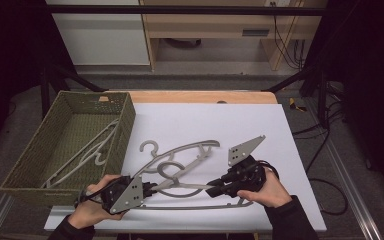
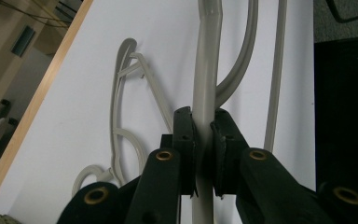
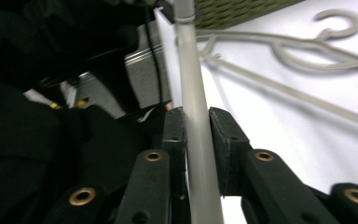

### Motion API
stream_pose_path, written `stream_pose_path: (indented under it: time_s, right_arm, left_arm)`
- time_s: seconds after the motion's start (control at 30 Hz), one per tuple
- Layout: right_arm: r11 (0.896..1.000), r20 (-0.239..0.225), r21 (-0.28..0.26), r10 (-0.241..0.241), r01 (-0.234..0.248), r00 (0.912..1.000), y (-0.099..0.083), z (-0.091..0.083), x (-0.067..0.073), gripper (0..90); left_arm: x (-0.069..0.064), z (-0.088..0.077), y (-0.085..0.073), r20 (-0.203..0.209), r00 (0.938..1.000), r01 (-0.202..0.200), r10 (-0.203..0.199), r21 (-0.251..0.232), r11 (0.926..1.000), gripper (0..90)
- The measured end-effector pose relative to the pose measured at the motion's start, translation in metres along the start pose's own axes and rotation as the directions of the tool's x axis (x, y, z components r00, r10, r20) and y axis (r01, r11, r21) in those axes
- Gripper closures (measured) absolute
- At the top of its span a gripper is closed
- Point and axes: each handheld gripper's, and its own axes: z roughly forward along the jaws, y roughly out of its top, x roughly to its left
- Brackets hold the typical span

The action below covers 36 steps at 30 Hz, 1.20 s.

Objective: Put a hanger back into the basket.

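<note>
The left hand-held gripper (image 1: 152, 189) pinches one arm of a grey clothes hanger (image 1: 185, 186); the right hand-held gripper (image 1: 211, 190) has the same arm between its jaws, barely clasped. The hanger lies on the white surface (image 1: 260, 125), over another hanger (image 1: 180, 150), beside a woven basket (image 1: 125, 125).

Dim light falls from above onto the white table top (image 1: 205, 120), the brightest area; the surroundings left and right sink into black. Shadows stay soft. Both gripper views blur close up.
</note>
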Motion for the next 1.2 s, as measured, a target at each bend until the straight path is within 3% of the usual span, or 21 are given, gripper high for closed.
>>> stream_pose_path:
  time_s: [0.1,0.17,0.2,0.27,0.3,0.47,0.63,0.77,0.87,0.9,0.93,1.0,1.07,1.1,1.17,1.2]
  right_arm:
    - [0.997,0.08,-0.071,0.001,0.004,0.9968,-0.001,-0.007,-0.001,65.2]
    - [0.994,0.15,-0.111,0.009,0.007,0.9887,-0.001,-0.013,0.0,57.3]
    - [0.99,0.212,-0.139,0.012,0.019,0.9773,-0.002,-0.018,0.0,54.1]
    - [0.983,0.285,-0.177,0.012,0.04,0.9585,-0.003,-0.024,0.001,46.5]
    - [0.975,0.328,-0.213,0.02,0.053,0.9445,-0.004,-0.028,0.002,42.4]
    - [0.944,0.445,-0.317,0.061,0.093,0.8936,-0.012,-0.041,0.004,33.4]
    - [0.907,0.496,-0.405,0.111,0.116,0.8609,-0.022,-0.05,0.009,21.7]
    - [0.903,0.535,-0.417,0.152,0.103,0.8312,-0.032,-0.05,0.009,15.5]
    - [0.903,0.546,-0.424,0.193,0.071,0.8153,-0.043,-0.048,0.005,11.7]
    - [0.902,0.548,-0.427,0.203,0.062,0.8116,-0.046,-0.047,0.004,10.2]
    - [0.901,0.552,-0.431,0.213,0.057,0.8063,-0.05,-0.047,0.002,9.6]
    - [0.897,0.562,-0.44,0.236,0.044,0.7927,-0.058,-0.046,0.0,7.4]
    - [0.898,0.584,-0.439,0.257,0.034,0.7699,-0.065,-0.046,-0.001,5.8]
    - [0.901,0.591,-0.434,0.258,0.031,0.7638,-0.068,-0.046,-0.002,4.8]
    - [0.897,0.599,-0.442,0.279,0.019,0.7505,-0.072,-0.047,-0.003,4.6]
    - [0.898,0.607,-0.44,0.278,0.023,0.7446,-0.074,-0.048,-0.004,4.4]
  left_arm:
    - [0.003,-0.001,0.0,-0.014,0.9987,0.049,-0.049,-0.001,0.9988,82.1]
    - [0.006,-0.002,0.0,-0.03,0.9955,0.089,-0.089,0.002,0.996,82.1]
    - [0.007,-0.002,0.0,-0.041,0.9926,0.114,-0.114,0.003,0.9934,82.1]
    - [0.01,-0.003,0.0,-0.058,0.9854,0.16,-0.16,0.0,0.9871,82.1]
    - [0.011,-0.003,0.0,-0.067,0.9817,0.178,-0.178,-0.003,0.984,82.1]
    - [0.019,-0.005,0.001,-0.12,0.9584,0.262,-0.259,0.008,0.9651,82.0]
    - [0.029,-0.005,0.003,-0.158,0.932,0.331,-0.327,0.005,0.9435,82.0]
    - [0.039,-0.005,0.008,-0.18,0.915,0.366,-0.361,-0.005,0.9305,82.1]
    - [0.044,-0.006,0.013,-0.189,0.9083,0.379,-0.373,-0.007,0.9255,82.0]
    - [0.046,-0.009,0.014,-0.194,0.9138,0.366,-0.357,0.01,0.9307,82.0]
    - [0.048,-0.01,0.016,-0.196,0.9105,0.373,-0.364,0.007,0.928,82.0]
    - [0.052,-0.015,0.019,-0.205,0.9069,0.377,-0.368,0.003,0.9263,82.1]
    - [0.055,-0.021,0.021,-0.211,0.9007,0.388,-0.38,-0.002,0.9216,82.0]
    - [0.057,-0.024,0.022,-0.217,0.8978,0.391,-0.383,-0.01,0.9204,82.0]
    - [0.06,-0.031,0.023,-0.214,0.8924,0.401,-0.397,-0.027,0.9156,82.0]
    - [0.062,-0.035,0.024,-0.213,0.8925,0.399,-0.398,-0.038,0.9161,82.0]
